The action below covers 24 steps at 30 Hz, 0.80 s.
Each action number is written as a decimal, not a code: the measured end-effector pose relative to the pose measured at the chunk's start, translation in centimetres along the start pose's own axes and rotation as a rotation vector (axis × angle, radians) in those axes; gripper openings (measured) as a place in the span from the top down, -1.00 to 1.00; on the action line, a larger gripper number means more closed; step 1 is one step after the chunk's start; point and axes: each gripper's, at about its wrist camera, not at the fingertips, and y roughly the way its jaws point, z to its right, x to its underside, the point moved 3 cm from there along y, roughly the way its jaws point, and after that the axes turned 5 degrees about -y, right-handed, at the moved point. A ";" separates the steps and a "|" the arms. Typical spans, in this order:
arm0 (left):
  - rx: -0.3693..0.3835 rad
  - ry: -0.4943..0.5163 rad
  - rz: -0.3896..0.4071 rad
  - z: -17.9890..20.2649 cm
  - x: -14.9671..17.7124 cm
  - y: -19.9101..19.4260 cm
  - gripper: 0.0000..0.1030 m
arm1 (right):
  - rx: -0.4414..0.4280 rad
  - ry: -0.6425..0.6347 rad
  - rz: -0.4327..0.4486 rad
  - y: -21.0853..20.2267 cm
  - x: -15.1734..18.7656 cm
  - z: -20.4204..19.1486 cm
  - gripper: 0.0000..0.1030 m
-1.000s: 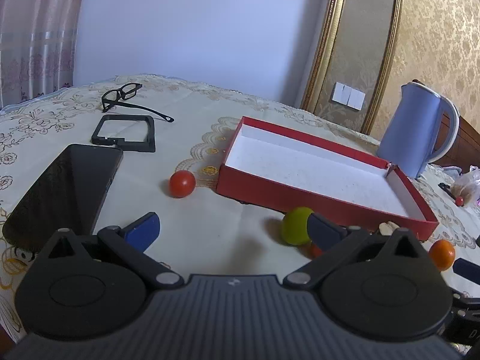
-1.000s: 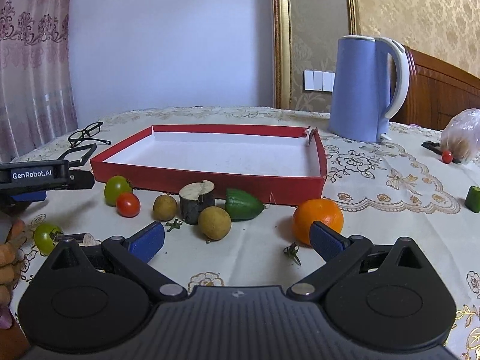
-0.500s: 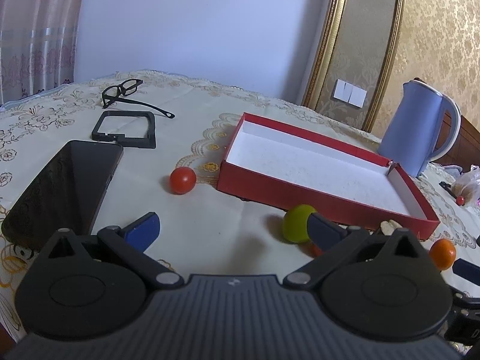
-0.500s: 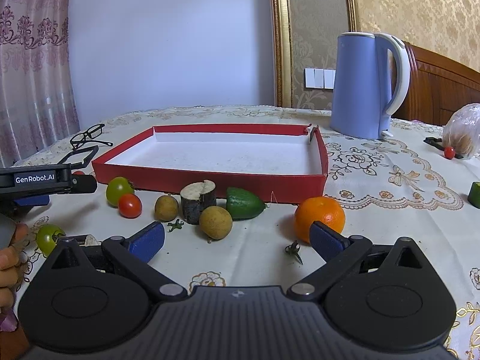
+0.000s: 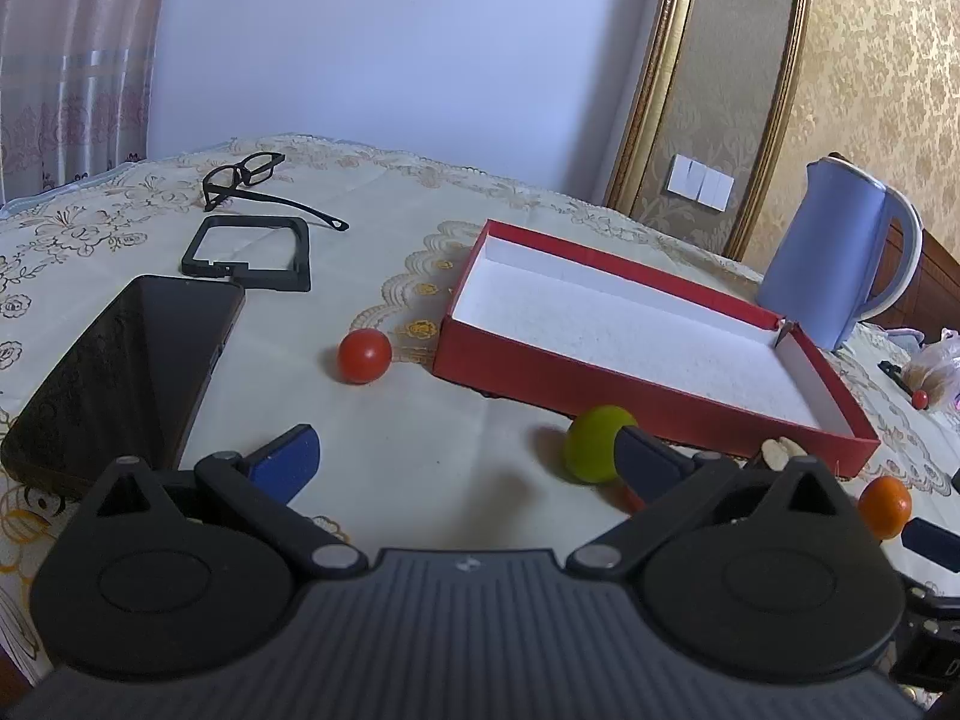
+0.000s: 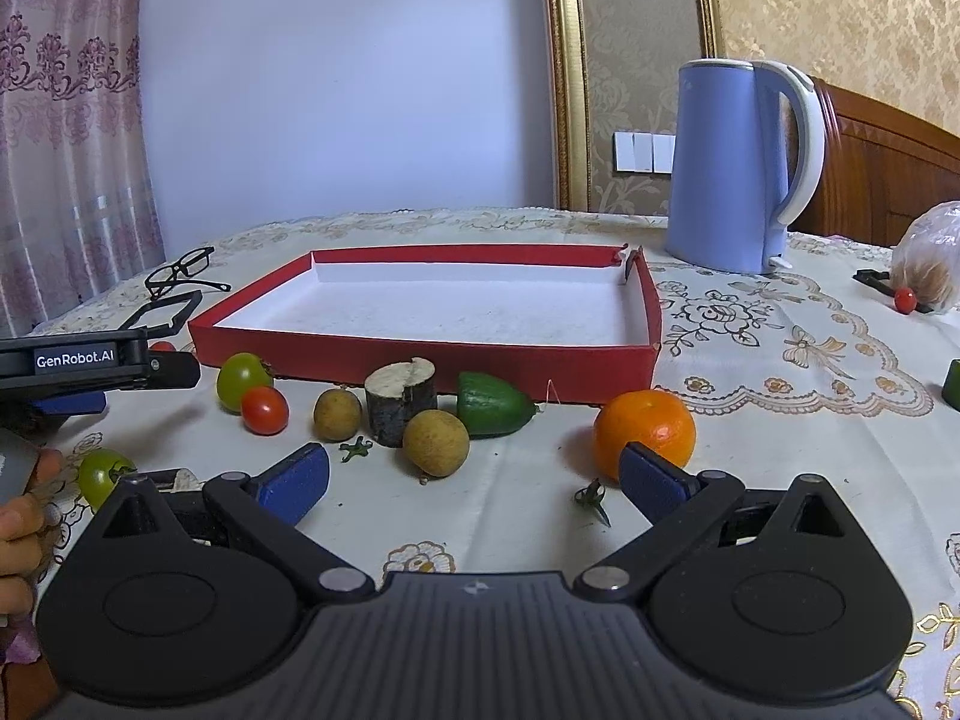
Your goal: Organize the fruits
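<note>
Orange mandarin (image 6: 645, 432) glossy, round | both grippers' fingers spread, grasping nothing

A lived-in home: a table under a lace-patterned cloth (image 6: 750, 324), gold damask wallpaper (image 6: 840, 6) behind a gilt frame (image 6: 564, 78), pink curtains (image 6: 66, 120), a blue kettle (image 6: 732, 168), someone's glasses (image 5: 240, 180) and phone (image 5: 120, 372) left lying about.

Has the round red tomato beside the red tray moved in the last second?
No. In the left wrist view the round red tomato keeps its spot off the red tray's near left corner; only the camera shifted slightly.
</note>
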 end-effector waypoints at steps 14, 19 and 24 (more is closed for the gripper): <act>-0.009 -0.001 0.040 0.0 -0.1 -0.6 -1.00 | -0.012 0.036 0.021 -0.2 0.1 0.5 -1.00; 0.014 0.116 0.069 0.5 0.1 -2.4 -1.00 | -0.028 0.047 0.059 -0.7 0.1 0.6 -1.00; -0.002 0.219 0.137 -0.2 0.5 -5.3 -1.00 | -0.067 -0.029 0.110 -2.1 0.2 -0.9 -1.00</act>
